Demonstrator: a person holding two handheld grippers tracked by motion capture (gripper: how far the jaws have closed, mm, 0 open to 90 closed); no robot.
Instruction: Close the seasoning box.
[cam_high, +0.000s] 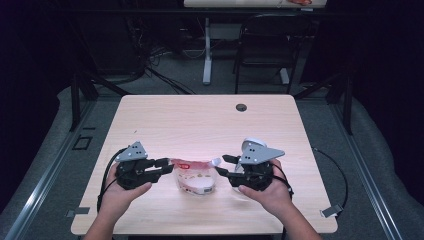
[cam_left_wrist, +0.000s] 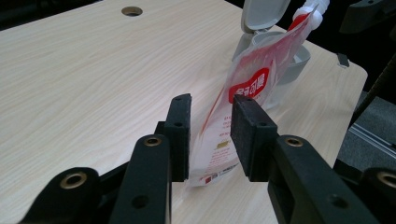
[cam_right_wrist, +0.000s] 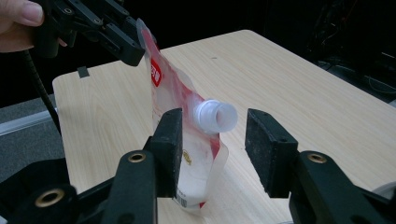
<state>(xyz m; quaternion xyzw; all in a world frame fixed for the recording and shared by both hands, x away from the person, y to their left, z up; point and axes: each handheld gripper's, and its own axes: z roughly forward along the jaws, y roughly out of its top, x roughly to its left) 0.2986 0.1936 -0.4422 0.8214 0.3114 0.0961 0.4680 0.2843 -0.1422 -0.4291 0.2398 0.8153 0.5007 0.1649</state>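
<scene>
Sitting upright on the wooden table (cam_high: 165, 115), the red-and-clear refill pouch (cam_high: 196, 176) is standing between both claws. The left gripper (cam_high: 169, 165) is hanging partway open around the pouch's top edge, pads not pressing. The right gripper (cam_high: 223, 165) is gaping wide around the white spout (cam_right_wrist: 215, 115), gripping nothing. A grey flip-lid container (cam_left_wrist: 268, 28) is standing just behind it.

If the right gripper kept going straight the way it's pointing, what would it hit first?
Most likely the white spout of the red-and-white pouch, which sits between the right gripper's open jaws. Past the pouch, the left gripper lies in that line.
</scene>
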